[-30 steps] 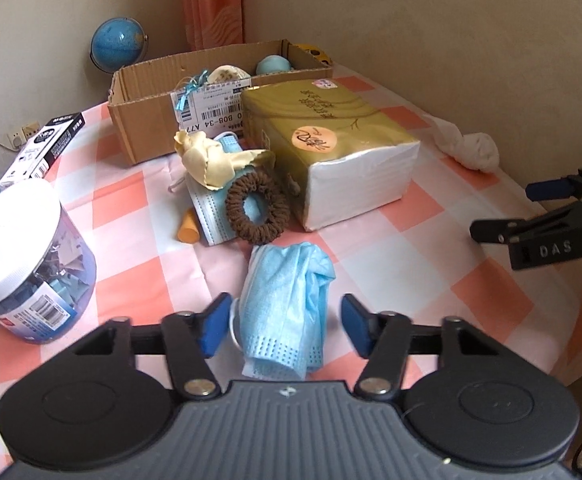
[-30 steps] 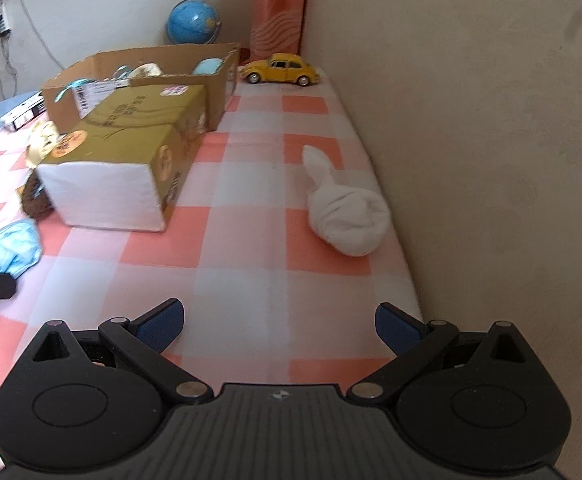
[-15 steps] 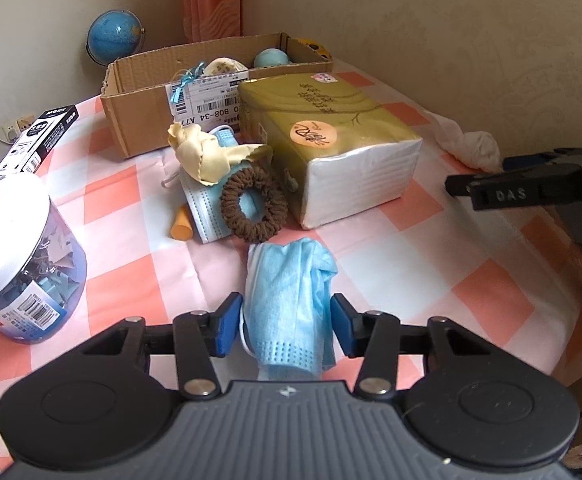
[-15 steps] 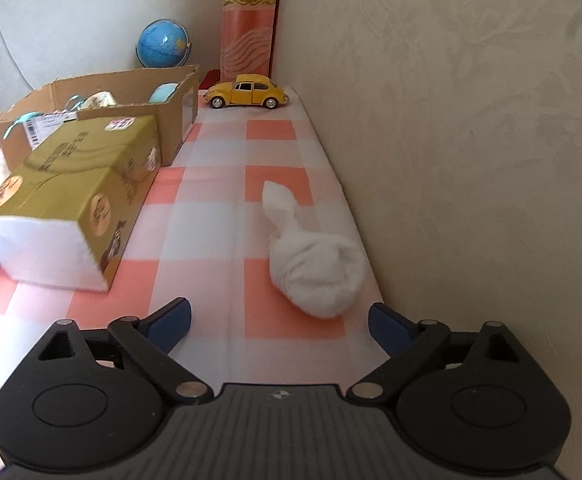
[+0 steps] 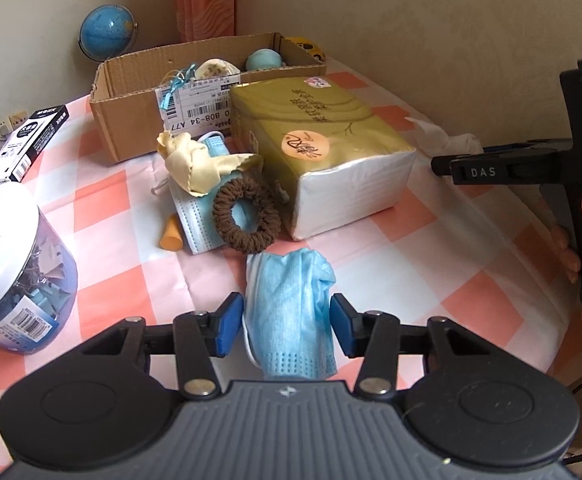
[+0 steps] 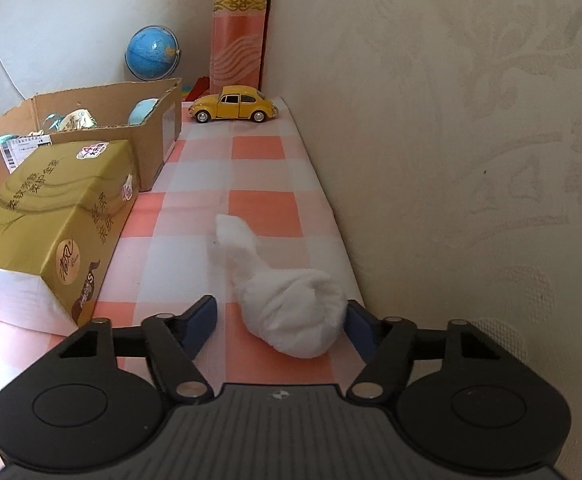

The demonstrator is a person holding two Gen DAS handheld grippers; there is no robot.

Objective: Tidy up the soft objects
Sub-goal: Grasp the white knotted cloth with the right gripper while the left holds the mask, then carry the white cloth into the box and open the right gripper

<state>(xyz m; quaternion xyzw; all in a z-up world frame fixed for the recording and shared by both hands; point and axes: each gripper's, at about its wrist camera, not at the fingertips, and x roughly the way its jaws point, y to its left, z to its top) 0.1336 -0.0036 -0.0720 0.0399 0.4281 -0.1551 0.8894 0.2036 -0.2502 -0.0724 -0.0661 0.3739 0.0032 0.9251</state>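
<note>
A crumpled blue face mask [image 5: 291, 304] lies on the checked tablecloth between the blue pads of my left gripper [image 5: 287, 320]. Its jaws are closing, and both pads touch the mask's sides. A white rolled cloth bundle [image 6: 291, 312] lies close to the wall, and it also shows in the left wrist view [image 5: 463, 142]. My right gripper [image 6: 281, 320] straddles it with closing jaws: the right pad touches the bundle, the left pad stands apart from it. Further back lie a brown scrunchie [image 5: 247, 220], a yellow cloth [image 5: 195, 164] and a second blue mask [image 5: 195, 220].
An open cardboard box [image 5: 131, 136] with several items stands at the back, and a gold tissue pack [image 5: 331, 152] lies in front of it. A plastic jar [image 5: 15, 268] and a black carton [image 5: 23, 140] are at the left. A yellow toy car [image 6: 233, 104] stands by the wall.
The left jaws have narrowed onto the blue mask. The right gripper has moved forward over the white bundle, and its jaws have come in from wide open.
</note>
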